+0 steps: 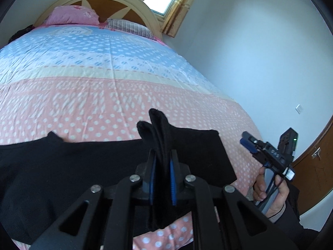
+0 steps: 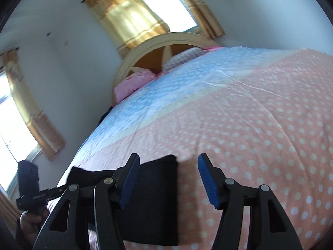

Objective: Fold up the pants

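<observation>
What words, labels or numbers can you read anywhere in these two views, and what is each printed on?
No text can be read with certainty.
Bedsheet: a pale emblem with lettering near the pillows, too blurred to read.
Pink pillow: small marks, unreadable.
Black pants: no visible label.

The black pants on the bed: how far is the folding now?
Partly done: the black pants lie in a flat layered block on the bedspread. In hand: the left tongs pinch a fabric edge. The right tongs are open, holding nothing. Left: laying that edge down.
</observation>
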A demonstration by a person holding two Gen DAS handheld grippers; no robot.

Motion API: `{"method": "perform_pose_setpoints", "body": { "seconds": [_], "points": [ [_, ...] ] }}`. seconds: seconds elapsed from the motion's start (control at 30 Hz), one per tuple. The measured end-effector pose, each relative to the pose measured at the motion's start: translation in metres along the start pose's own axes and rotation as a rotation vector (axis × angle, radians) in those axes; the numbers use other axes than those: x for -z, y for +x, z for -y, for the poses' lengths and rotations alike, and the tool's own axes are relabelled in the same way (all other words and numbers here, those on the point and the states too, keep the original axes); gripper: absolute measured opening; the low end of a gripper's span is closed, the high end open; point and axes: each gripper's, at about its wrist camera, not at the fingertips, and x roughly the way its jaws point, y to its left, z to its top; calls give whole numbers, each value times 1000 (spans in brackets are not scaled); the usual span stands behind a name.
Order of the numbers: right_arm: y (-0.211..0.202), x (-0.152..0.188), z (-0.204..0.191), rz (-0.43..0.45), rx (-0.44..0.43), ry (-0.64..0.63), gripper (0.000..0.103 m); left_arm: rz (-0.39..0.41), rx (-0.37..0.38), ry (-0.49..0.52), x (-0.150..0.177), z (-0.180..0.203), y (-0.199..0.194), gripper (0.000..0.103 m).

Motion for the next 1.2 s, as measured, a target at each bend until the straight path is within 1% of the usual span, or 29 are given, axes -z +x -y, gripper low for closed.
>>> {"method": "perform_pose_setpoints", "body": {
  "seconds": [0.07, 0.13, 0.2, 0.27, 0.37, 0.4, 0.43, 0.47, 0.5, 0.53, 0.57, 0.6, 0.63, 0.67, 0.7, 0.73, 0.77, 0.8, 0.83, 0.87, 0.93, 0.97, 1.0, 1.03, 1.13, 1.2],
  "points": [
    [5, 5, -13, -32, -45, -53, 60, -4, -14, -22, 3, -10, 2, 12],
    [12, 12, -26, -86, -89, -109, 60, -13, -42, -34, 6, -20, 8, 12],
    [24, 22, -35, -167, -121, -145, 60, -23, -54, -47, 9, -30, 12, 12],
    [36, 30, -37, -233, -121, -154, 60, -32, -58, -57, 13, -37, 18, 12],
    [54, 40, -32, -324, -60, -158, 60, -52, -74, -61, 19, -44, 25, 12],
    [57, 41, -30, -328, -56, -162, 60, -58, -85, -62, 22, -45, 27, 12],
    [55, 41, -30, -319, -57, -170, 60, -59, -93, -60, 24, -47, 29, 15],
    [54, 40, -32, -318, -56, -177, 60, -61, -105, -54, 26, -47, 31, 20],
    [53, 39, -33, -315, -56, -179, 60, -69, -117, -51, 28, -48, 33, 21],
    [51, 39, -34, -306, -59, -183, 60, -70, -119, -54, 30, -50, 34, 23],
    [48, 38, -37, -296, -65, -188, 60, -64, -113, -56, 31, -51, 34, 24],
    [45, 38, -42, -286, -94, -202, 60, -61, -111, -53, 31, -52, 33, 24],
    [42, 38, -48, -281, -134, -221, 60, -61, -120, -42, 32, -50, 31, 28],
    [39, 41, -53, -291, -169, -243, 60, -58, -132, -30, 32, -49, 29, 34],
    [43, 43, -57, -316, -195, -263, 60, -49, -146, -14, 33, -47, 26, 39],
    [45, 48, -60, -345, -211, -281, 60, -36, -169, 9, 34, -44, 23, 51],
    [52, 57, -65, -396, -210, -311, 60, -30, -186, 25, 37, -42, 20, 61],
    [59, 63, -67, -430, -192, -332, 60, -28, -192, 34, 38, -42, 18, 63],
    [62, 70, -71, -435, -165, -384, 60, -29, -191, 44, 41, -41, 17, 63],
    [60, 74, -77, -414, -148, -439, 60, -37, -192, 52, 45, -41, 15, 63],
    [60, 73, -81, -422, -130, -451, 61, -51, -210, 96, 53, -40, 15, 63],
    [60, 69, -82, -424, -140, -427, 61, -47, -226, 129, 55, -37, 15, 63],
    [60, 65, -84, -424, -172, -387, 61, -46, -242, 161, 58, -35, 15, 63],
    [61, 61, -87, -419, -189, -377, 61, -47, -254, 180, 59, -33, 15, 63],
    [64, 57, -116, -373, -200, -445, 61, -49, -240, 155, 56, -37, 9, 63],
    [74, 56, -134, -362, -214, -478, 61, -34, -240, 126, 51, -45, 1, 65]
  ]
}}
